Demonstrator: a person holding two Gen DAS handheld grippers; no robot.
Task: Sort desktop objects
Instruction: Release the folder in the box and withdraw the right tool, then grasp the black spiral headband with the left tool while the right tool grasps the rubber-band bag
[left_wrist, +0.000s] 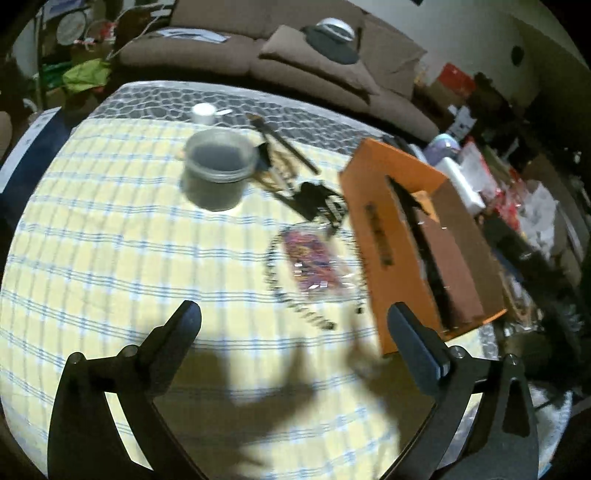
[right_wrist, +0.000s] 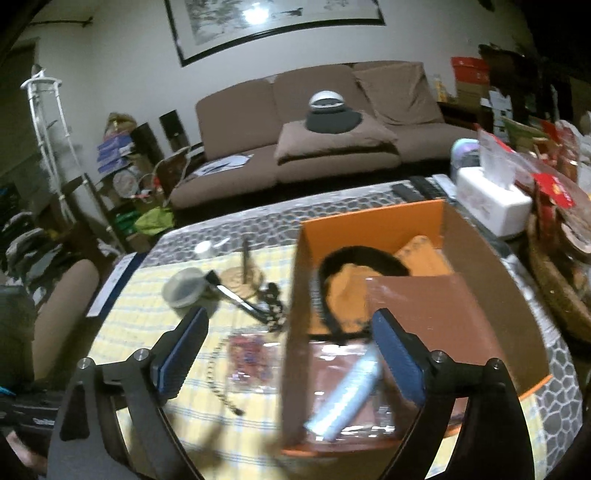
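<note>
Partly sorted. Orange box (right_wrist: 373, 225) on worktop (left_wrist: 110, 258) already holds black headband (right_wrist: 354, 258), a pale blue comb-like item (right_wrist: 347, 398) in clear wrap. Left on checked cloth: bag of coloured bands (left_wrist: 314, 258), beaded chain (left_wrist: 295, 299), lidded jar (left_wrist: 218, 166), brushes and black clips (left_wrist: 295, 173), small white bottle (left_wrist: 203, 112). Left gripper (left_wrist: 295, 332) jaws wide apart, empty, above cloth. Right gripper (right_wrist: 288, 343) jaws wide apart, empty, straddling box's near wall. Roughly a third done, by guess.
</note>
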